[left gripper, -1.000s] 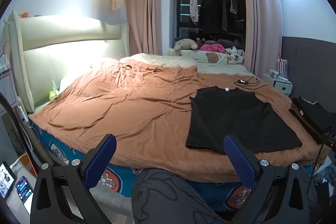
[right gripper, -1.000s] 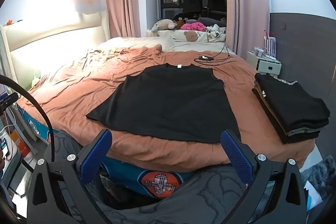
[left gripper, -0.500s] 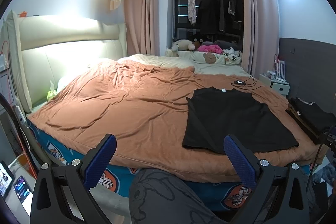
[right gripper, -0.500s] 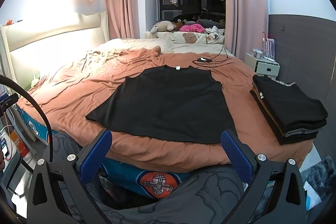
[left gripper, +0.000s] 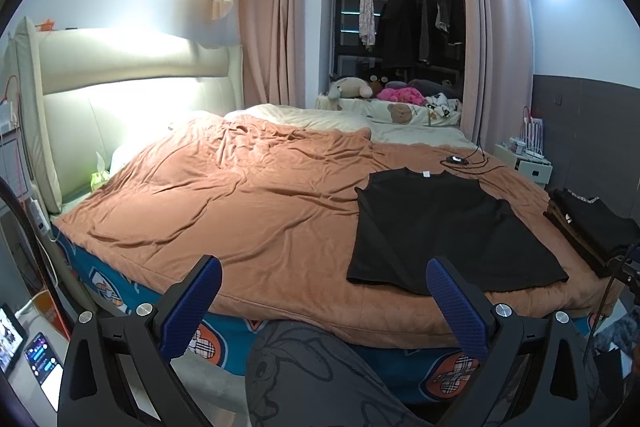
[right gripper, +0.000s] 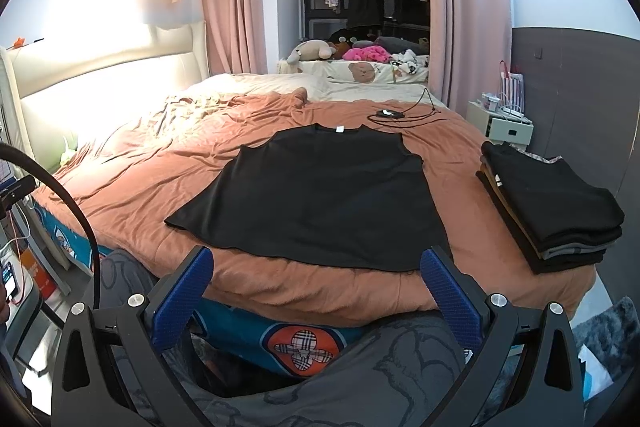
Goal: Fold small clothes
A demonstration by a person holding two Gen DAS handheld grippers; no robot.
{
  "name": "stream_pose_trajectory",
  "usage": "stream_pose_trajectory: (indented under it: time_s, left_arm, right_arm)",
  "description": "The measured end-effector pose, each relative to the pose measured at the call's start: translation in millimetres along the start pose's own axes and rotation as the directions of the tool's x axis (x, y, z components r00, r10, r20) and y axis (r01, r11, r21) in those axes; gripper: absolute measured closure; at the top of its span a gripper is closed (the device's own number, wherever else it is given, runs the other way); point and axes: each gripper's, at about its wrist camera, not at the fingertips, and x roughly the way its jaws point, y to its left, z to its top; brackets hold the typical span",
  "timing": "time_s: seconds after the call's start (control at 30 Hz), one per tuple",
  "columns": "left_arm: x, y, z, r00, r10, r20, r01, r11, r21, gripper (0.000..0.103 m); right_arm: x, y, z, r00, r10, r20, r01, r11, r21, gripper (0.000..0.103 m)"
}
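both grippers are held low at the foot edge of the bed (left gripper: 280, 211), pointed forward over it, pretty much level. the left gripper (left gripper: 324, 303) is spread wide, nothing caught between the blue fingers (left gripper: 192, 303), and it's hovering off the mattress over a grey printed trouser leg (left gripper: 304, 379). same story for the right gripper (right gripper: 316, 291): fingers (right gripper: 450, 297) parted wide, nothing pinched, held just short of the bed edge above the grey fabric.

the black shirt (right gripper: 320, 195) is laid out flat on the brown blanket (right gripper: 160, 163), collar and white tag at 12 o'clock, hem toward the grippers. from the right wrist view it's sat dead centre, with the hem just beyond the fingertips and not touched. from the left wrist view the shirt (left gripper: 444, 227) is found off at about 2 o'clock, its hem corner partly hidden behind the right-hand finger.

a stack of folded dark clothes (right gripper: 552, 203) is seen at 3 o'clock in the right view, on the bed's side edge, apart from the shirt. a small black device with cables (right gripper: 388, 113) is lying past the collar at 12 o'clock. plush toys (right gripper: 340, 51) are piled further back, at the curtains.
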Motion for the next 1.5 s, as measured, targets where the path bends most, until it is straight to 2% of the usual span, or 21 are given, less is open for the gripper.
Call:
stream_pose_trajectory:
  time_s: [1.1,1.4,1.5]
  left_arm:
    - [-1,-4,1,1.000,-0.001,0.001,0.001,1.000,-0.003,0.000]
    - [8,-12,7,1.000,-0.002,-0.001,0.002,1.000,0.002,0.000]
    - [15,-9,9,1.000,0.021,-0.013,-0.021,1.000,0.003,0.000]
  right_arm:
    - [0,1,-3,1.000,0.002,0.006,-0.002,1.000,0.003,0.000]
    - [8,-4,-3,1.000,0.001,0.022,-0.001,1.000,0.002,0.000]
    - [14,-6,-1,1.000,-0.005,0.026,0.005,1.000,-0.001,0.000]
